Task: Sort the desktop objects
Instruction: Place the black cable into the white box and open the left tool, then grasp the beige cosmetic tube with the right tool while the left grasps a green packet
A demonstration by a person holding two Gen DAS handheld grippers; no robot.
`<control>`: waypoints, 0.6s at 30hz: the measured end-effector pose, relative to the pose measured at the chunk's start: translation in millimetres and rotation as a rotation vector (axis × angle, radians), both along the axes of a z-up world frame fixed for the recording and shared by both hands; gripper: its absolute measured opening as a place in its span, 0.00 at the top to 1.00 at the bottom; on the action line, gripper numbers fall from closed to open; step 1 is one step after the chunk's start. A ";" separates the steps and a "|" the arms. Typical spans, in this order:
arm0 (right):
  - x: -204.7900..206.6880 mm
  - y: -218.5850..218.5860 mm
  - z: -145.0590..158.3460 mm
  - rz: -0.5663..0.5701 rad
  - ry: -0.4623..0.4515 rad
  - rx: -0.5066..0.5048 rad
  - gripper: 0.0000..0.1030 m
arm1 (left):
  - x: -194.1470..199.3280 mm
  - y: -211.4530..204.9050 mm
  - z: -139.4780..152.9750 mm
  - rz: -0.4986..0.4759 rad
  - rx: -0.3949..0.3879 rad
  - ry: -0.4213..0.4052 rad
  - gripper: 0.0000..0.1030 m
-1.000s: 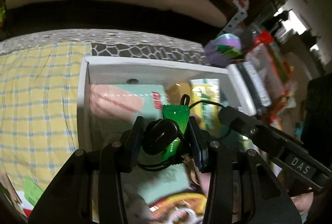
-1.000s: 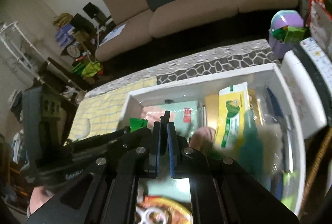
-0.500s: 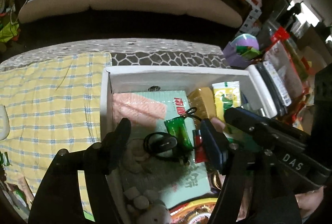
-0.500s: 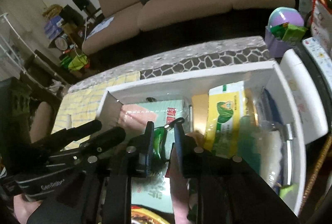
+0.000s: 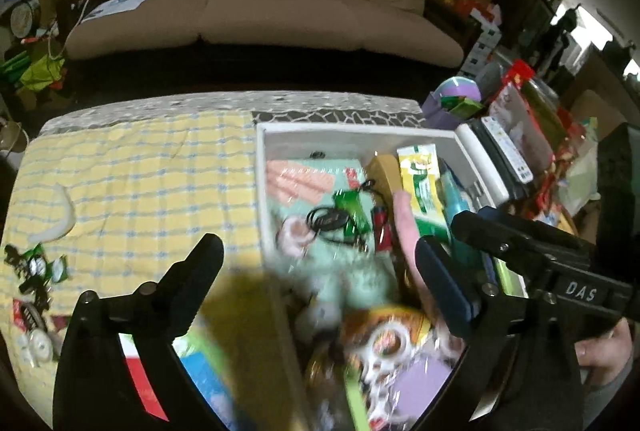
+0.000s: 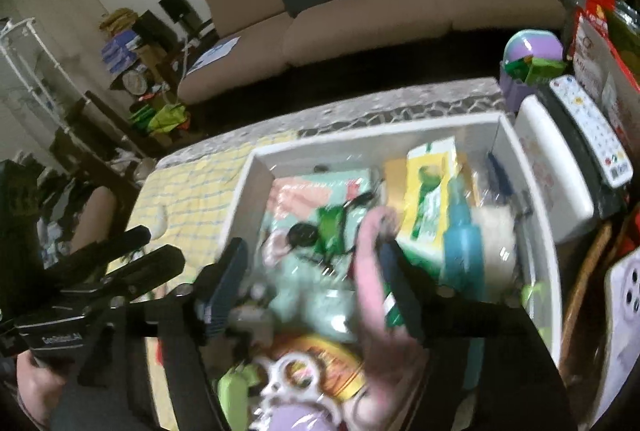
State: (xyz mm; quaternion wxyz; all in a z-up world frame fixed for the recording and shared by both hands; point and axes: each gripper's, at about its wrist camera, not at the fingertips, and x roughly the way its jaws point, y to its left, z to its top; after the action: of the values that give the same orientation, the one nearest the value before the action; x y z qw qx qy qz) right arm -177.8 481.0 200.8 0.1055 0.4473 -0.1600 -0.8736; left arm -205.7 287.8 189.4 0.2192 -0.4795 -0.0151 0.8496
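Now both tools spread, jaws just opening, nothing pinched: left tool over white tray's left wall, right tool above tray. Black cable bundle with green packet lies inside tray, mid-left, on teal box. Counter's yellow checked cloth left of tray.
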 end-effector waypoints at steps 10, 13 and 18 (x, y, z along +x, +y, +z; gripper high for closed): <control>66.2 -51.2 25.9 0.054 0.031 0.022 0.00 | 77.1 -111.8 24.8 0.101 0.004 0.030 0.00; 85.5 -77.5 39.5 0.104 0.072 0.046 0.00 | 93.5 -171.6 23.5 0.163 -0.022 0.035 0.00; 104.5 -128.3 49.4 0.190 0.105 0.065 0.00 | 114.4 -272.7 14.7 0.290 -0.041 0.029 0.00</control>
State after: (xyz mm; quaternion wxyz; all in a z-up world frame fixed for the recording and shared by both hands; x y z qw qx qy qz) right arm -73.3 352.7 250.3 0.1813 0.4173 -0.0827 -0.8867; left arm -91.3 15.1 204.1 0.0843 -0.4644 -0.0639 0.8793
